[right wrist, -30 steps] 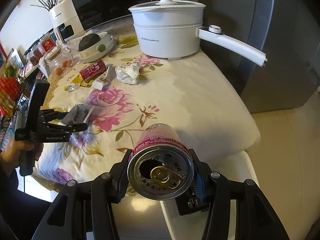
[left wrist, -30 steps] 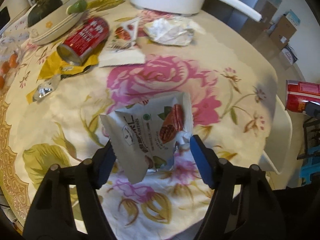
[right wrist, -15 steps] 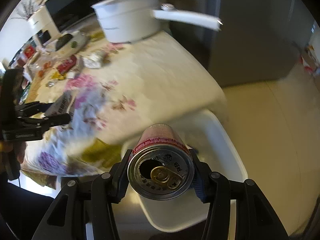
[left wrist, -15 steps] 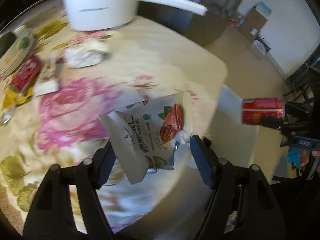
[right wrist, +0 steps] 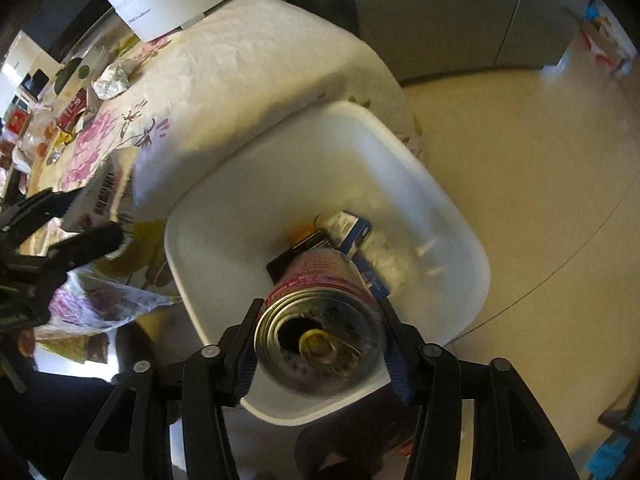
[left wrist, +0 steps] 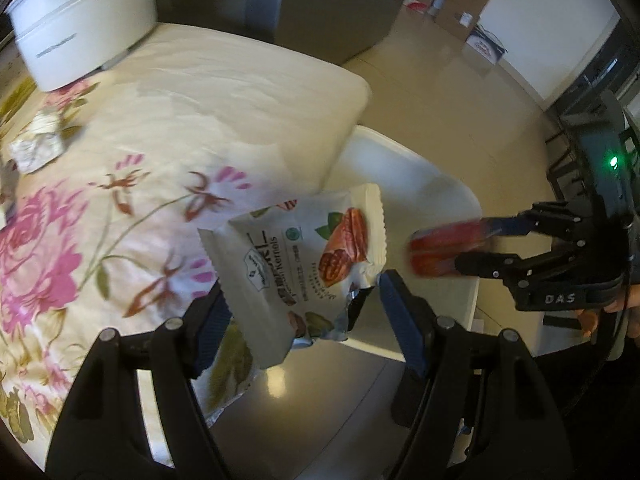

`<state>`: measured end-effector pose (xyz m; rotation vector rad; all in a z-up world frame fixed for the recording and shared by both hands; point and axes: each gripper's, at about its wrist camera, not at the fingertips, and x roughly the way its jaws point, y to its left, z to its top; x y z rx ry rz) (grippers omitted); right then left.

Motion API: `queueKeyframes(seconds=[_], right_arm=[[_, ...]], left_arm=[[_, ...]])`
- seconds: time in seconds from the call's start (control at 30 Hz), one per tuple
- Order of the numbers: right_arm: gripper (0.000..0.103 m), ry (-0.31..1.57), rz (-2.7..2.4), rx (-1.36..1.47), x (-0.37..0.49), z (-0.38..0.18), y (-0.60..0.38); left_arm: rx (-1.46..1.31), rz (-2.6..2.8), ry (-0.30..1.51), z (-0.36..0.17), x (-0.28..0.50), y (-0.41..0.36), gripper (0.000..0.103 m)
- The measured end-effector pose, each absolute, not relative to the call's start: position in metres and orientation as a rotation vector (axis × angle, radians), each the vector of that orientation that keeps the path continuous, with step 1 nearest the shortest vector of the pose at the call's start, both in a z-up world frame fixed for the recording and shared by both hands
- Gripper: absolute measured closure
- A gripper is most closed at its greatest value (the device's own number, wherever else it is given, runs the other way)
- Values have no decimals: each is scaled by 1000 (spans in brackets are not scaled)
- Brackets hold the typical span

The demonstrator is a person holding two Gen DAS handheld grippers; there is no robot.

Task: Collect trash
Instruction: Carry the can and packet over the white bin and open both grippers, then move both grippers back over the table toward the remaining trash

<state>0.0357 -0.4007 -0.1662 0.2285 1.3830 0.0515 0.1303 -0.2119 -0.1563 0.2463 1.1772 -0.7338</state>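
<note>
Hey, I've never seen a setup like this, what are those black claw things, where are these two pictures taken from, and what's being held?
No robot here: a person holds a two-finger gripper in each hand, each with a fisheye camera looking along its fingers.

The left camera shows the left gripper holding a white snack packet at the edge of a table with a flowered cloth; a white pot and a crumpled wrapper sit farther back.

The right camera shows the right gripper above a white bin that already holds some trash. A red can is between its jaws, which are opening, so the can looks about to drop in.
</note>
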Motion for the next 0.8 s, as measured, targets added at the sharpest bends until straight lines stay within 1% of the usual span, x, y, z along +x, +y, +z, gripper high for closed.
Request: queueKeyframes(seconds=[0.03,0.13,0.37,0.43,0.47,0.5,0.6,0.8], right_arm=[[37,1369,46,230,34,-162,-404],[33,1342,24,246,31,-154,-413],[33,1294,-28,196,23,-139,-424],[33,1284,-38,199,19,-137,-428],[33,1279,-47,197,19,-137,-431],[33,1278,-54,193,17,-137,-432],[33,1281,-64,194,13,-138,-437],[33,1291,-71,192,8,-142,-441]], left_arm=[[252,-738,1179,-157,130,-215,30],[271,-755,1186,-161,130,-226,30],[306,-793,1192,-168,121,-245,30],[316,-797,1194,-169,120,-249,28],[322,-800,1193,-170,120,-251,24],[336,-790,1191,-171,120,-253,17],[363,-775,1176,-173,117,-255,9],[432,-770,1140,-175,108,-266,4]])
